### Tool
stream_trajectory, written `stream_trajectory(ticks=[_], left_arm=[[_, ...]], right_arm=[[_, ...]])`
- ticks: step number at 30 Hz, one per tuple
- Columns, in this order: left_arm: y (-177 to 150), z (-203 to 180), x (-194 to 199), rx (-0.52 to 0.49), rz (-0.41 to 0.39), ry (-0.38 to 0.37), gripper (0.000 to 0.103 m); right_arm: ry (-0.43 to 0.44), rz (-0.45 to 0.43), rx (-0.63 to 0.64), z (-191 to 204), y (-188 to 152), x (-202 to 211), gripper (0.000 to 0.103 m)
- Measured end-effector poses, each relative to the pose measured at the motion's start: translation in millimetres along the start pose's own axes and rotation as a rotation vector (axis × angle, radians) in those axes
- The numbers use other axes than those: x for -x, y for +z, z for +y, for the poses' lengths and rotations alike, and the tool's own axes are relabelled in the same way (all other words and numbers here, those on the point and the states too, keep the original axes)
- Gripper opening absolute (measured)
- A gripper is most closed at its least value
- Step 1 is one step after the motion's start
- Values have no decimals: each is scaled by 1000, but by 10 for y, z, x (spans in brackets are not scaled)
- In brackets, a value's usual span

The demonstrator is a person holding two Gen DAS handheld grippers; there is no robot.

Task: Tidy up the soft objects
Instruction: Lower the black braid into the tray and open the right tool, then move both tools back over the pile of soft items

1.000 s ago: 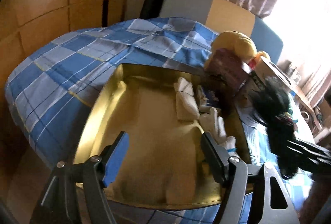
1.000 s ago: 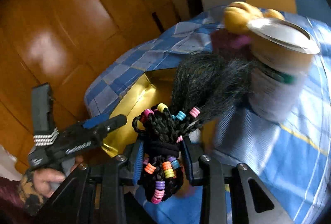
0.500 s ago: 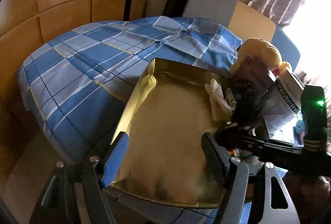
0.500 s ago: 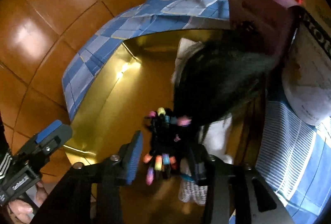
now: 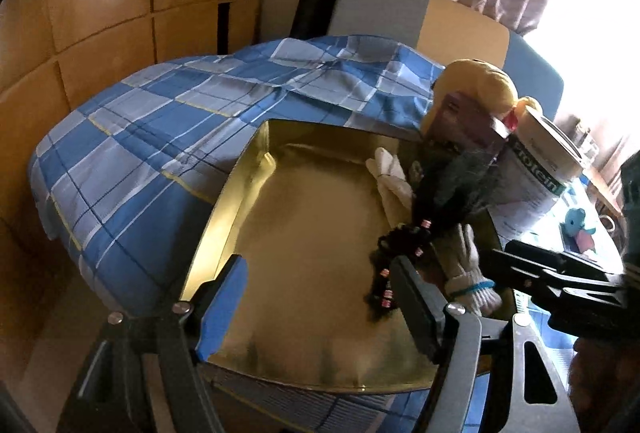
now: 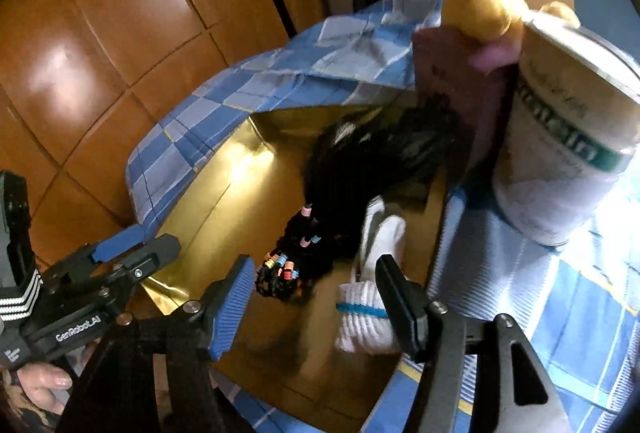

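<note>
Right tool (image 6: 316, 297): jaws spread wide, nothing between them. It sits low over the near right part of the gold tray (image 6: 224, 209).

Left tool (image 5: 320, 297): also spread wide and empty, over the tray's (image 5: 304, 233) near edge. Its body, seen from the right wrist view, reads "GenRobot.AI" (image 6: 78, 329).

Black braided hairpiece (image 6: 352, 193) lies in the tray on its right side, free of both tools. The end with coloured beads (image 6: 282, 265) points to the near side; the loose bushy end reaches the tray's far right corner. Same piece in the left view (image 5: 436, 201).

White knit glove with blue cuff band (image 6: 368, 297) lies in the tray, touching the hairpiece and partly under it. A second white glove (image 5: 390, 177) lies farther back, along the tray's right side.

Tray sits on a blue plaid bedspread (image 5: 160, 137).

Just right of the tray: a white canister (image 6: 560, 137) labelled "Protein" in green (image 5: 538, 173); finer print is unreadable. Behind it are a maroon box (image 5: 464, 121) and a yellow plush toy (image 6: 484, 5). A small blue plush (image 5: 578, 221) is farther right.
</note>
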State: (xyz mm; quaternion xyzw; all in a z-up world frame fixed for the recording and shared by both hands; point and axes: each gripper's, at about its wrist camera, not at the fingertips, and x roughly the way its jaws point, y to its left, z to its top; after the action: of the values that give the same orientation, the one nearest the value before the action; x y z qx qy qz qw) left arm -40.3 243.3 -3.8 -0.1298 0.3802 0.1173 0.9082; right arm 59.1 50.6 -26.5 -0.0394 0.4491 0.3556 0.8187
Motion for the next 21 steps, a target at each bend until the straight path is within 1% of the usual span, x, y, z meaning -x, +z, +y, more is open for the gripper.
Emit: stream_trajectory(ticks=[7,11,15,21], left_arm=[[-49,-221,49,-68,-4,-19,74],[-82,-348,66,-104,-3,-30,74],[-113,-487,94,-152,-8,-34,74],[-144,-691,102,-209,1,-63,74]], right_arm=[[-112,-69,56,-48,-112,278,63],[-151,-107,56,-139,-146,436,63],[-156,-133,16,-340,-172,609,63],[-238,-159,-41,-768,-237,891,63]])
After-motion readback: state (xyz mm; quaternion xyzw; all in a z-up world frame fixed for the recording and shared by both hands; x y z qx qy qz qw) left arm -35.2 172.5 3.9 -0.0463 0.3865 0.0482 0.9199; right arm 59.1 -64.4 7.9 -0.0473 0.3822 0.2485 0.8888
